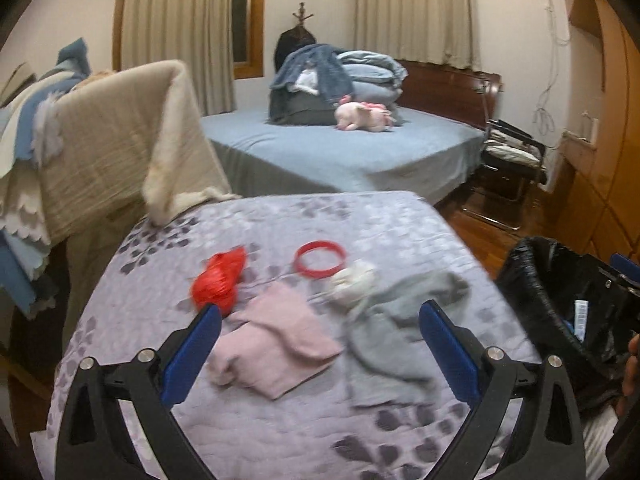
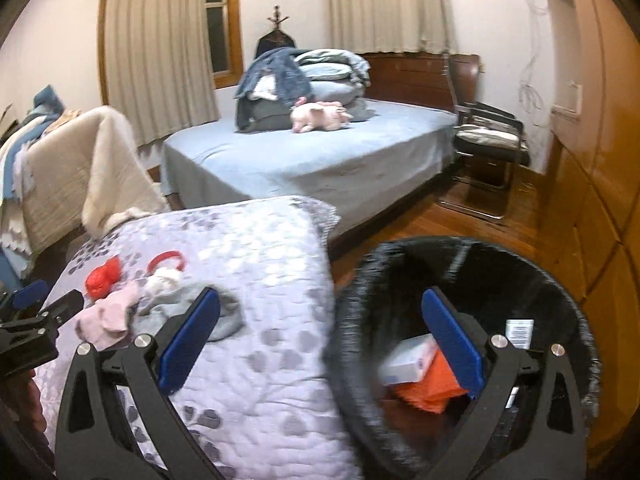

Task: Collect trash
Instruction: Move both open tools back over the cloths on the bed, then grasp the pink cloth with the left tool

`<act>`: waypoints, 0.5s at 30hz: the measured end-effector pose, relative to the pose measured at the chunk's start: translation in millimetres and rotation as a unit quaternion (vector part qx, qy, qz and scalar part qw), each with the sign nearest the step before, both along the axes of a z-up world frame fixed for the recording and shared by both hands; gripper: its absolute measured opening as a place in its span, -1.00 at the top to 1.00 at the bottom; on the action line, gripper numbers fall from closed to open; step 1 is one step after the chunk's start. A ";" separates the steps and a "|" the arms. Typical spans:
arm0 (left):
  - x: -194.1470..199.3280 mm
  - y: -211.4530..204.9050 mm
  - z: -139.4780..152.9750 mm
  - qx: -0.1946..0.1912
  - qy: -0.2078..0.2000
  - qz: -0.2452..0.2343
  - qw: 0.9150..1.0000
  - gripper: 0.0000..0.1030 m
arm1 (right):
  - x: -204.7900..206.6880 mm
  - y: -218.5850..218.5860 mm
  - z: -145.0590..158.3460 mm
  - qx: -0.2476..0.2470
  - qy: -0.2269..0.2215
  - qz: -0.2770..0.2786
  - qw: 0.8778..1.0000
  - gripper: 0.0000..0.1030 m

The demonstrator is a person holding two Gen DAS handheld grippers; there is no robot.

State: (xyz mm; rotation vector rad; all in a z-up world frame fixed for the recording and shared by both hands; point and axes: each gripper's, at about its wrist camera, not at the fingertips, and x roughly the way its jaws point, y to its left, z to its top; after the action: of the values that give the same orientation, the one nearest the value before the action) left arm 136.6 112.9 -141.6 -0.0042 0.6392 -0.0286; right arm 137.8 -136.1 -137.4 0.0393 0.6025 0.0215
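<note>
On the lilac patterned quilt [image 1: 280,432] lie a crumpled red plastic bag [image 1: 219,277], a red ring [image 1: 319,263], a white crumpled wad [image 1: 352,282], a pink cloth [image 1: 276,340] and a grey cloth [image 1: 394,334]. My left gripper [image 1: 320,312] hangs open over the two cloths with nothing between its fingers. The black-lined trash bin [image 2: 560,280] stands to the right of the quilt, with a white box [image 2: 406,360] and orange paper [image 2: 432,388] inside. My right gripper [image 2: 320,300] is open and empty, straddling the quilt's edge and the bin's rim.
A beige blanket [image 1: 120,136] drapes over furniture at the left. Behind is a blue bed [image 1: 352,148] with piled clothes and a pink plush toy [image 1: 364,116]. A folding chair [image 1: 508,156] and wooden cabinets [image 1: 600,160] stand at the right, over wooden floor [image 2: 480,216].
</note>
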 end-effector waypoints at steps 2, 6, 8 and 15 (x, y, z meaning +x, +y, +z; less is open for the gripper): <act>0.0 10.2 -6.1 -0.001 0.005 0.011 1.000 -0.88 | 2.0 12.5 -4.6 -0.003 0.003 0.011 1.000 -0.90; 0.9 27.7 -20.7 0.003 0.021 0.029 0.999 -0.78 | 5.9 34.2 -16.6 -0.011 0.011 0.030 0.999 -0.90; 2.0 34.0 -29.0 0.005 0.029 0.034 0.999 -0.73 | 9.2 43.1 -22.0 -0.013 0.017 0.039 0.999 -0.90; 9.4 44.0 -53.6 -0.009 0.062 0.034 0.997 -0.47 | 16.1 67.2 -36.0 -0.028 0.029 0.063 0.997 -0.89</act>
State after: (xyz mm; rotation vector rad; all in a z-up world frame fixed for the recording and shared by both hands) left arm 146.0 156.8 -195.2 -0.0452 0.7623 0.0319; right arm 153.9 -68.9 -173.4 -0.0532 0.6631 0.1257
